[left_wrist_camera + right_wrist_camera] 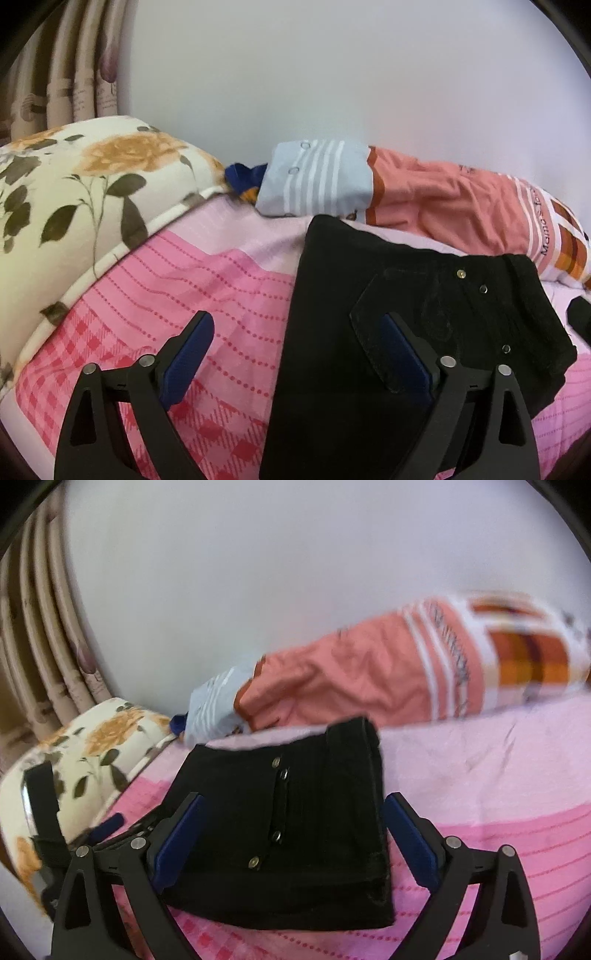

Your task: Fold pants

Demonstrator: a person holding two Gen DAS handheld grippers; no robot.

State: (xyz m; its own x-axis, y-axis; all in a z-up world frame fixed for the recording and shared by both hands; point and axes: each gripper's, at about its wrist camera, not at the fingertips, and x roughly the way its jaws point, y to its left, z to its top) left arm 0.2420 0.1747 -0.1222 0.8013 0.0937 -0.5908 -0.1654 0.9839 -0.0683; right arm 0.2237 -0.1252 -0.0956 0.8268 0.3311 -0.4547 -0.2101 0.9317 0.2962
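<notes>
Black pants (388,295) lie folded into a compact rectangle on the pink checked bed sheet (184,280), back pocket and metal rivets facing up. My left gripper (297,325) is open above the fold's left edge, its right finger over the pocket and its left finger over the sheet. In the right wrist view the pants (295,812) lie between and below the wide-open fingers of my right gripper (295,801), and its pads do not press on the cloth. One blue pad (109,822) of the left gripper shows at the left of that view.
A floral quilt (92,184) is bunched at the left. A light blue striped garment (317,181) and a salmon patterned cloth (443,206) lie along the white wall behind the pants. Curtains (74,74) hang at the far left.
</notes>
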